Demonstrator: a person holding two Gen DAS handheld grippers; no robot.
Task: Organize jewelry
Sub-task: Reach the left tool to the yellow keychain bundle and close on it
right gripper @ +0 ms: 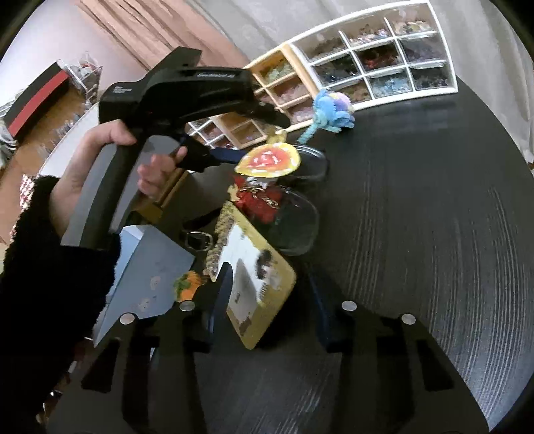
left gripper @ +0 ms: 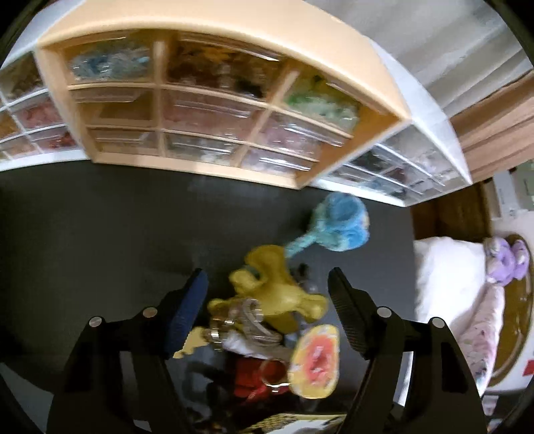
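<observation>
The right gripper (right gripper: 267,300) gapes over a yellow card (right gripper: 263,283), gripping nothing. The left gripper (left gripper: 267,293), also wide and empty, hangs above the trinket heap (left gripper: 267,317) on the dark table (left gripper: 100,233). Beyond stand drawer cabinets (left gripper: 213,110), then a bed (left gripper: 447,273) and curtains (right gripper: 150,30).

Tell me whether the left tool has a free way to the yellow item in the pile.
Probably yes. The left tool is open, its fingers either side of the yellow item, which lies on top of the pile. Nothing stands between them, though a metal chain lies tangled right beside it.
</observation>
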